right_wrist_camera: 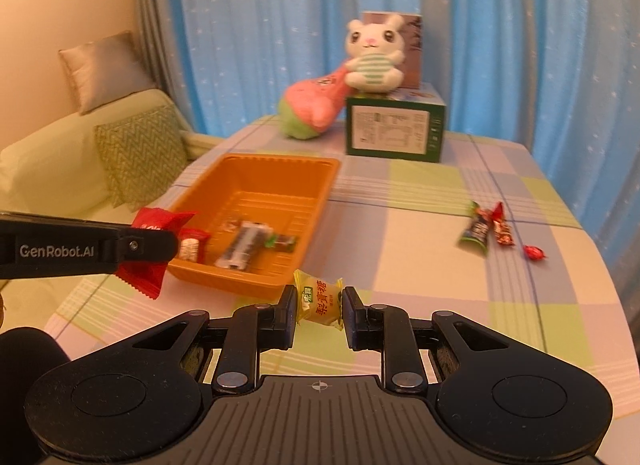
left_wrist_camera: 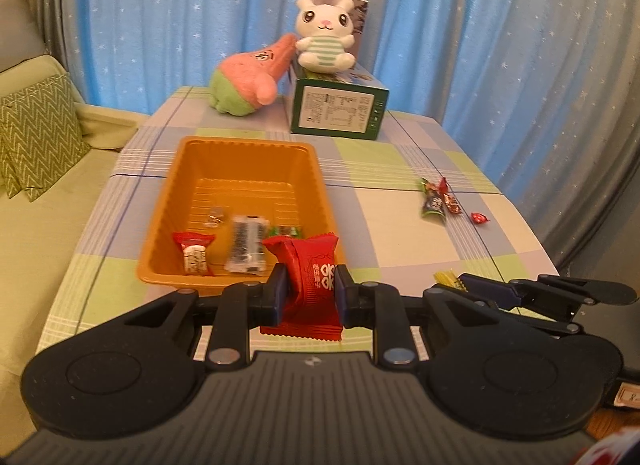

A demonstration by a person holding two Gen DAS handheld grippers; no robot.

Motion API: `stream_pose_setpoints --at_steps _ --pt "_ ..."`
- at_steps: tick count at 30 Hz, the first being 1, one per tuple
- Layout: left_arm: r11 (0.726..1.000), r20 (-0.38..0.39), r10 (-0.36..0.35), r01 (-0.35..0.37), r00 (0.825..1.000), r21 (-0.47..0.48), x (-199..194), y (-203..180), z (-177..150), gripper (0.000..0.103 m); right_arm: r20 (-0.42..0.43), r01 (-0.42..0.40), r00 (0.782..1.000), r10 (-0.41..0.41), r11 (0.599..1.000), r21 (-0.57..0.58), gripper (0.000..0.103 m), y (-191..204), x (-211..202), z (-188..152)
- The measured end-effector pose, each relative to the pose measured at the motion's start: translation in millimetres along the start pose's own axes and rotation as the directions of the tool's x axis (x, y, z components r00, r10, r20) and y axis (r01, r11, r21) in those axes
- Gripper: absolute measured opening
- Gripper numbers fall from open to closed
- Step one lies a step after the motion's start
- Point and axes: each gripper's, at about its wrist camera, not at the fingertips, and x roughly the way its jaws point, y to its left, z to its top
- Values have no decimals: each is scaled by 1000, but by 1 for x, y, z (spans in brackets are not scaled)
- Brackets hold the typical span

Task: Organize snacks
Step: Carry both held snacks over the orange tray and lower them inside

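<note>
My left gripper (left_wrist_camera: pixel 307 291) is shut on a red snack packet (left_wrist_camera: pixel 310 269), held just short of the near rim of the orange tray (left_wrist_camera: pixel 244 153). In the right wrist view that same red packet (right_wrist_camera: pixel 154 225) shows beside the tray (right_wrist_camera: pixel 276 165), clamped by the left gripper's fingers (right_wrist_camera: pixel 136 243). A yellow candy (right_wrist_camera: pixel 320 299) is pinched in my right gripper (right_wrist_camera: pixel 320 311), above the tablecloth near the tray's front right corner. Several wrapped snacks (left_wrist_camera: pixel 244 243) lie inside the tray. Three loose candies (left_wrist_camera: pixel 440 201) lie on the table at the right.
A green box (left_wrist_camera: pixel 340 105) stands at the table's far end with a white bunny plush (left_wrist_camera: pixel 326 35) on it and a pink plush (left_wrist_camera: pixel 250 79) leaning beside it. A sofa with a zigzag cushion (left_wrist_camera: pixel 38 133) lies to the left. Blue curtains hang behind.
</note>
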Motion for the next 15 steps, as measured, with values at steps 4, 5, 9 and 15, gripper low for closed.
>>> stream_pose_setpoints --at_steps 4,5,9,15 --pt "1000 2 7 -7 1000 -9 -1 8 2 22 -2 -19 1000 19 1000 -20 24 10 5 4" --pt "1000 2 9 -9 1000 -11 -1 9 2 22 -4 -22 1000 22 999 -25 24 12 6 5" --pt "1000 -1 12 -12 1000 -18 0 15 2 22 -9 -31 999 31 999 -36 24 17 10 7" --pt "1000 -6 13 -13 1000 -20 5 27 8 22 -22 -48 999 48 998 -38 24 21 19 12"
